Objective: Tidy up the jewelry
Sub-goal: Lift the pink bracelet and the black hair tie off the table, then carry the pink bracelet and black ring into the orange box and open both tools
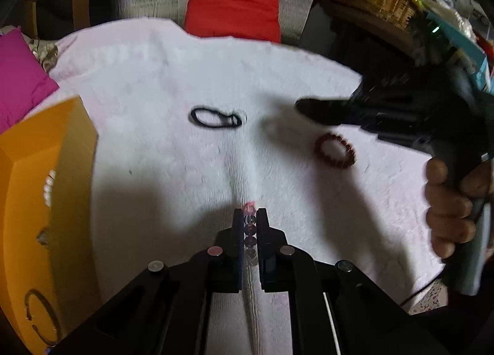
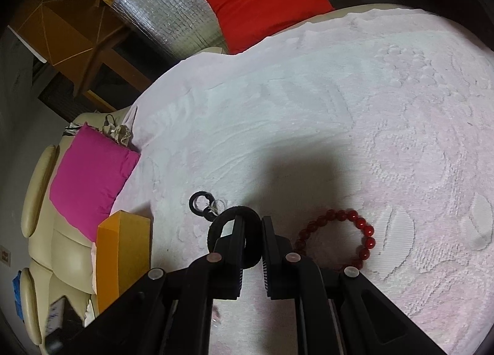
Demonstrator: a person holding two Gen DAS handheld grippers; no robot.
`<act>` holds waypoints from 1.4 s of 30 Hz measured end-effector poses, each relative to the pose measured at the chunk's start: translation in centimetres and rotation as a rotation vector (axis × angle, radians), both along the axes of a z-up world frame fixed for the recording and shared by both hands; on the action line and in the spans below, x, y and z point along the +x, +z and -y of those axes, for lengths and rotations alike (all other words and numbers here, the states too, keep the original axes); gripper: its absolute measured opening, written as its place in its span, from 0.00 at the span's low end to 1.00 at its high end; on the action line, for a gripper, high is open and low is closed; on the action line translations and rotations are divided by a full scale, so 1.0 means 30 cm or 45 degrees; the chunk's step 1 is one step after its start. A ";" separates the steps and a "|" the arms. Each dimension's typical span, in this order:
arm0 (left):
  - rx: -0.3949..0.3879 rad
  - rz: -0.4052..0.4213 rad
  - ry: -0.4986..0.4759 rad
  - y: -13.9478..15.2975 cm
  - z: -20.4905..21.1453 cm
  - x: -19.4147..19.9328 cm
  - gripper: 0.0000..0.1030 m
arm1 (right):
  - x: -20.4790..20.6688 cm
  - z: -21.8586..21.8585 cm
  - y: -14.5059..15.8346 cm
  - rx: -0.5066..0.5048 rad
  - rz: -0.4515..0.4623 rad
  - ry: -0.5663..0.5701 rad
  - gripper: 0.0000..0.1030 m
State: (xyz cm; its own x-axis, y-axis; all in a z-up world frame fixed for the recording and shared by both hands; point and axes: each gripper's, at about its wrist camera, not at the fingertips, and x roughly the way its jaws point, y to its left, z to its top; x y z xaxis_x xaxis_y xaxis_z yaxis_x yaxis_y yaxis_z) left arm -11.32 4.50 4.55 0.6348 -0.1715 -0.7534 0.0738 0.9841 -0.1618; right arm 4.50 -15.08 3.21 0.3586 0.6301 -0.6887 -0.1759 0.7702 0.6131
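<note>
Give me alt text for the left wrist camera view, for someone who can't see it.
The left gripper is closed on a string of clear beads over a white towel. A black hair tie and a red bead bracelet lie farther off, an orange box stands at left, and a hand holds the right gripper.

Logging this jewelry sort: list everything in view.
pale pink textured cloth: one, under everything
red round-bead bracelet: one, dark red, flat on cloth, right
black elastic loops: two, mid-cloth, close together
orange cardboard box: one, left edge, pale beads inside
dark and clear bead string: one, between left gripper's fingers
red cushion: one, beyond cloth
magenta cushion: one, left
left gripper: shut on bead string
right gripper: shut, nothing seen held
hand: one, on right gripper's handle
</note>
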 end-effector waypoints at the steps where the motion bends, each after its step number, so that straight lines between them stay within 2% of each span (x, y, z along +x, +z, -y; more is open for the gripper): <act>1: 0.003 0.027 0.000 0.025 -0.003 -0.016 0.07 | -0.002 -0.003 0.002 0.003 0.005 0.006 0.11; 7: 0.001 0.119 0.028 0.133 -0.064 -0.095 0.07 | -0.031 -0.060 0.027 0.042 0.047 0.057 0.11; 12: 0.012 0.187 0.104 0.217 -0.155 -0.185 0.07 | -0.069 -0.142 0.050 0.085 0.097 0.131 0.11; 17: 0.118 0.205 0.215 0.249 -0.279 -0.281 0.07 | -0.138 -0.255 0.099 0.151 0.188 0.227 0.11; 22: 0.196 0.166 0.369 0.221 -0.427 -0.353 0.07 | -0.244 -0.381 0.163 0.253 0.304 0.360 0.11; 27: 0.232 0.114 0.460 0.174 -0.516 -0.382 0.07 | -0.368 -0.532 0.199 0.301 0.388 0.511 0.11; 34: 0.218 -0.006 0.520 0.084 -0.635 -0.366 0.07 | -0.427 -0.745 0.141 0.219 0.359 0.616 0.11; 40: 0.237 -0.092 0.542 0.028 -0.676 -0.334 0.07 | -0.417 -0.864 0.092 0.148 0.314 0.646 0.14; 42: 0.262 -0.111 0.568 0.015 -0.689 -0.322 0.07 | -0.406 -0.878 0.074 0.163 0.292 0.648 0.14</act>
